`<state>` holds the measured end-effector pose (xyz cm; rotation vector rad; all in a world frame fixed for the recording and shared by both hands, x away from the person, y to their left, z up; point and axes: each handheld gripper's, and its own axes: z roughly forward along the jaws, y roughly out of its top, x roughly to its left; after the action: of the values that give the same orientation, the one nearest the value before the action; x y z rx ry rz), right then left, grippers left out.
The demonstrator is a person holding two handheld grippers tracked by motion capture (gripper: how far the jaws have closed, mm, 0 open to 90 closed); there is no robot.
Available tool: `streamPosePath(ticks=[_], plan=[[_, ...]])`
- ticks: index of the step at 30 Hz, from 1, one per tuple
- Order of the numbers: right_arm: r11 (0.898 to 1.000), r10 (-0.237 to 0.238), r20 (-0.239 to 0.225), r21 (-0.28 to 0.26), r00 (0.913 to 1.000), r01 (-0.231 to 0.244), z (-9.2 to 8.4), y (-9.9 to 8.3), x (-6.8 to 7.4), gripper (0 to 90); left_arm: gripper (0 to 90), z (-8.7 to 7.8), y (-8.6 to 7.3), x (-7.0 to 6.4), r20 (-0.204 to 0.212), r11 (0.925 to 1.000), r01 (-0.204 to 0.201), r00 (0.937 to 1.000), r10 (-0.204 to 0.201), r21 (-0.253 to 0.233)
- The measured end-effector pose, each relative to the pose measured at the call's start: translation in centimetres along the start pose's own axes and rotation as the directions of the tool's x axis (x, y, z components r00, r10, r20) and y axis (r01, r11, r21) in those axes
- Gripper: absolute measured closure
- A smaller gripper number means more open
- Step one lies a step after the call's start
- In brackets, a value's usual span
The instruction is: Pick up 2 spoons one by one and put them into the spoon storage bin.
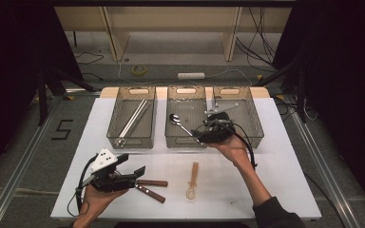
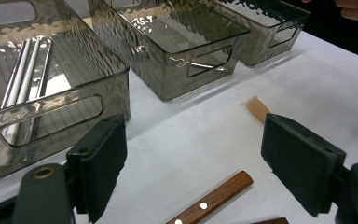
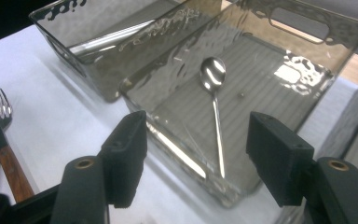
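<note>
The middle bin (image 1: 185, 137) is taken as the reference for all positions. Nearest the person, well in front of and to the left of the middle bin, the left gripper (image 1: 140, 170) is held low over the white table (image 1: 275, 180). Its jaws are set wide apart with nothing between the pads, as is seen in the left gripper view. Just beyond its jaws, two wooden-handled utensils (image 1: 150, 187) are laid on the table, in front of the middle bin. A small wooden spoon (image 1: 193, 180) is laid directly in front of the middle bin, apart from it.

The right gripper (image 1: 200, 134) is held at the front right corner of the middle bin, above its rim. Its jaws are spread wide and nothing is gripped by them. The metal spoon (image 3: 214, 105) is seen between the two pads in the right gripper view but lies free on the floor of the middle bin, bowl toward the far wall, handle toward the near wall.

To the left of the middle bin, the left bin (image 1: 132, 135) contains long metal pieces (image 1: 134, 118). To the right, the right bin (image 1: 252, 126) contains light-coloured items that cannot be identified
</note>
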<state>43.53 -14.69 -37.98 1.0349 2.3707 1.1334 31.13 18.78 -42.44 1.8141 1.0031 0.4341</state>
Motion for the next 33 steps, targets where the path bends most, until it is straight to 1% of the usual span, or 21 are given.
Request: streamPosePath(ticks=[5, 9, 12, 14, 18, 19, 21, 24, 26, 31, 33], plan=[[1.0, -0.008, 0.014, -0.014, 0.9999, 0.008, -0.9, -1.9, 0.5, 37.7, 21.7, 0.3, 0.0, -0.3, -0.005, 0.9995, 0.028, 0.9996, -0.028, 0.015], [1.0, -0.016, 0.022, -0.023, 0.9996, 0.017, -1.5, -3.4, 0.6, 36.8, 21.3, 0.7, 0.1, -0.8, -0.01, 0.9989, 0.031, 0.9995, -0.03, 0.036], [0.999, -0.02, 0.028, -0.029, 0.9994, 0.021, -2.0, -4.4, 0.7, 35.8, 21.2, 1.0, 0.1, -1.2, -0.008, 0.998, 0.044, 0.999, -0.044, 0.045], [0.999, -0.021, 0.034, -0.041, 0.9992, 0.022, -2.5, -5.1, 0.7, 35.5, 21.0, 1.3, 0.2, -1.6, -0.008, 0.9974, 0.044, 0.999, -0.044, 0.056], [0.998, -0.014, 0.038, -0.058, 0.9992, 0.016, -3.5, -6.5, 0.7, 34.9, 20.2, 1.9, 0.2, -2.2, -0.014, 0.996, 0.04, 0.9991, -0.039, 0.08], [0.998, -0.01, 0.04, -0.061, 0.9991, 0.012, -3.7, -6.9, 0.7, 34.9, 20.0, 2.0, 0.3, -2.4, -0.011, 0.9954, 0.046, 0.9989, -0.046, 0.083], [0.998, -0.002, 0.044, -0.062, 0.999, 0.005, -4.0, -7.6, 0.6, 34.4, 19.9, 2.2, 0.3, -2.6, -0.01, 0.9953, 0.042, 0.9991, -0.041, 0.088], [0.997, 0.01, 0.048, -0.072, 0.9988, -0.007, -4.6, -8.5, 0.4, 34.1, 19.4, 2.4, 0.4, -2.8, -0.012, 0.9944, 0.051, 0.9987, -0.05, 0.093], [0.997, 0.021, 0.053, -0.082, 0.9984, -0.016, -5.0, -9.0, 0.3, 34.0, 19.3, 2.6, 0.4, -2.9, -0.011, 0.9938, 0.062, 0.9981, -0.061, 0.093], [0.993, 0.042, 0.07, -0.115, 0.9967, -0.033, -6.1, -10.0, 0.2, 33.1, 19.0, 2.9, 0.5, -3.2, -0.018, 0.9929, 0.066, 0.9977, -0.065, 0.099], [0.992, 0.047, 0.068, -0.122, 0.9966, -0.039, -6.4, -10.4, 0.1, 32.7, 18.8, 3.1, 0.5, -3.3, -0.018, 0.9926, 0.068, 0.9976, -0.067, 0.1]])
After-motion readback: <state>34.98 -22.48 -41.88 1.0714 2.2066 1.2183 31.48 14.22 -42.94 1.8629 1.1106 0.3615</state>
